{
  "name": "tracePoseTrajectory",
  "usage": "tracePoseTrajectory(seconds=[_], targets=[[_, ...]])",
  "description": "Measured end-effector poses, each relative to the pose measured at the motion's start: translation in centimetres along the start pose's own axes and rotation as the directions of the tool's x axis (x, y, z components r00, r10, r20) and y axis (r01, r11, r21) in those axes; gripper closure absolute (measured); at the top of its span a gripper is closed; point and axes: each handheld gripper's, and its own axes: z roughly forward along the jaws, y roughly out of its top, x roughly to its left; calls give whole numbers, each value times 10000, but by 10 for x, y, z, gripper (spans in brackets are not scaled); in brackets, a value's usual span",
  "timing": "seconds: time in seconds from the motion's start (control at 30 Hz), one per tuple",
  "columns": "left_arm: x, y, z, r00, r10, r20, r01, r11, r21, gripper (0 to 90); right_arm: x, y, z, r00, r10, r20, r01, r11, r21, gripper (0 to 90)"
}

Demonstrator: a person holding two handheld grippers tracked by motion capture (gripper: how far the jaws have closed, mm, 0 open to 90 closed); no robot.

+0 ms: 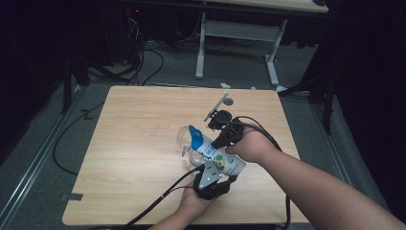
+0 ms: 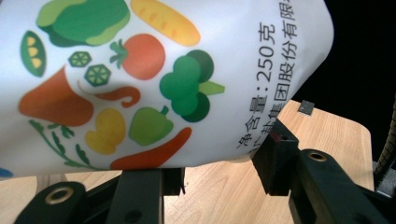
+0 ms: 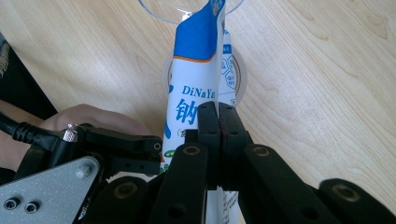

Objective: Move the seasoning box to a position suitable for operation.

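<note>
A white pouch point(image 1: 216, 155) printed with vegetables, its top blue, lies tilted with the blue end poking into a clear glass cup point(image 1: 184, 139) near the table's middle. My left gripper point(image 1: 221, 182) grips the pouch's lower end; in the left gripper view the vegetable print point(image 2: 140, 84) bulges between the two jaws of the left gripper point(image 2: 224, 158). From the right, my right gripper point(image 1: 221, 140) pinches the pouch. In the right gripper view the right gripper point(image 3: 218, 116) has its jaws pressed together on a fold of the pouch point(image 3: 194, 79), whose tip reaches the cup's rim point(image 3: 156, 14).
The wooden table point(image 1: 134, 120) has free room to the left and at the back. A small dark disc point(image 1: 228, 101) lies near the far edge. Cables trail off the near edge, and a white desk frame point(image 1: 201, 48) stands beyond on the floor.
</note>
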Motion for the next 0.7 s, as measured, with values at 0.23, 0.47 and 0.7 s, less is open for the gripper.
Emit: tracePoseTrajectory(seconds=[0.23,0.47,0.7], targets=[[0,1,0,10000,20,-21,-20,10000,-15,593,0,1,0,10000,-12,-54,12,10000,-34,897],[0,1,1,10000,21,-30,-21,10000,-30,593,0,1,0,10000,-11,-60,11,10000,-27,897],[-1,1,1,10000,-47,-2,47,10000,-72,593,0,1,0,10000,-29,-34,29,10000,6,897]])
